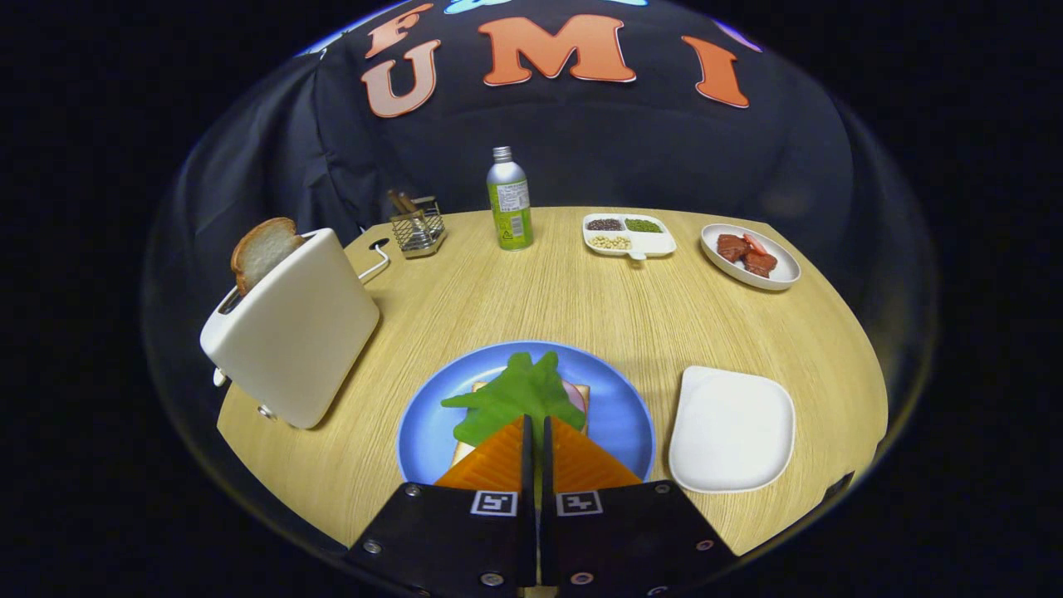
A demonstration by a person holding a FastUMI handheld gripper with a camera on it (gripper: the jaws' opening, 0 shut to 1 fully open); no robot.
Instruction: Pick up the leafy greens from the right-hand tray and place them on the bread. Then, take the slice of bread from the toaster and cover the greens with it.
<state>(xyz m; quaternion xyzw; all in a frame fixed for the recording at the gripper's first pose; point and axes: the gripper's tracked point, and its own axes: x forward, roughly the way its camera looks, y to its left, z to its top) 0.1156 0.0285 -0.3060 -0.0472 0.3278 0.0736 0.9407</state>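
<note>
The wooden worktop point(548, 291) carries a toaster point(295, 332) at left with a bread slice point(262, 249) standing in its slot. The blue plate point(432, 423) holds bread topped by leafy greens point(515, 394). The white tray point(731, 428) sits right. The claw point(536, 432) is pressed together, gripping the greens' near edge.

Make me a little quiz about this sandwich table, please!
1. True or false: the leafy greens lie on the bread on the blue plate.
2. Where is the other bread slice? A) in the toaster B) on the white tray C) beside the bottle
3. Fill in: the gripper fingers are nearly ____ over the greens.

Key: 1 true; 2 A; 3 closed.
</note>
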